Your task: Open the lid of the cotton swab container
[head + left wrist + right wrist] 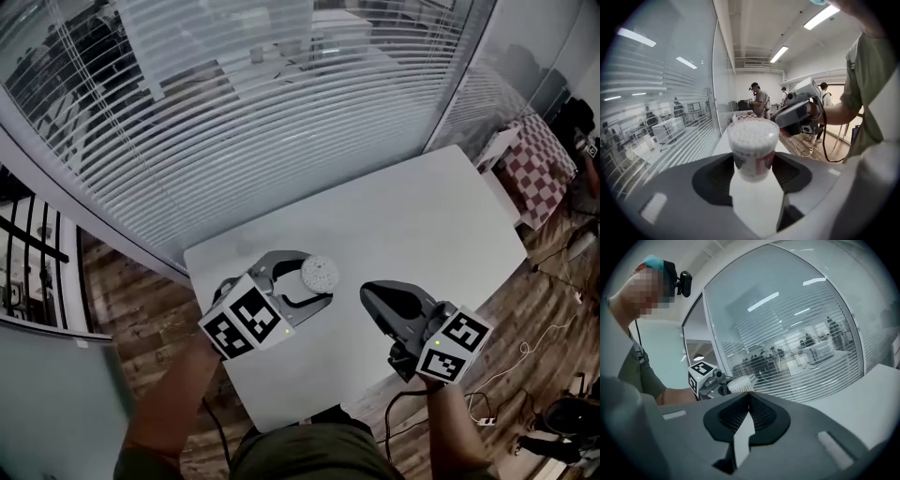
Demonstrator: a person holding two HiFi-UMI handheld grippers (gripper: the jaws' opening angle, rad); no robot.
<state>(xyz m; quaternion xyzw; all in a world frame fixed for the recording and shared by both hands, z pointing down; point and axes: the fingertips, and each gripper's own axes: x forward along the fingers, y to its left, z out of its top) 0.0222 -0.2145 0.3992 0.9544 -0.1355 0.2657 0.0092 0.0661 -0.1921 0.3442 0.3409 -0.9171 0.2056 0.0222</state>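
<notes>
Writing: the cotton swab container [753, 149] has a red-and-white band around its middle, but the print is too blurred to read. The only other markings are black-and-white square patterns on the left cube [242, 323] and the right cube [455, 345].
Container: it sits lower centre-left in the head view, upright and in the air over the near part of the white table [422, 225]. The white swab tips are packed at its top. I can't tell whether a clear lid covers them.
Left gripper [315, 280]: it is clamped around the container's lower body, one jaw on each side, and tilted downward. The forearm [173, 403] comes up from the lower left corner.
Right gripper [370, 291]: the jaws are pressed together with nothing between them. It is nearly level, with its tip aimed at the container from the right, close to it but apart.
Surroundings: a glass wall with slatted blinds [281, 112] fills the upper frame. A red checked cloth [534, 159] is at the far right. The wooden floor [141, 319] lies around the table, with cables [553, 333] trailing at the lower right.
Background: people [759, 98] stand far behind in the left gripper view.
Obstruction: nothing lies between the two grippers.
</notes>
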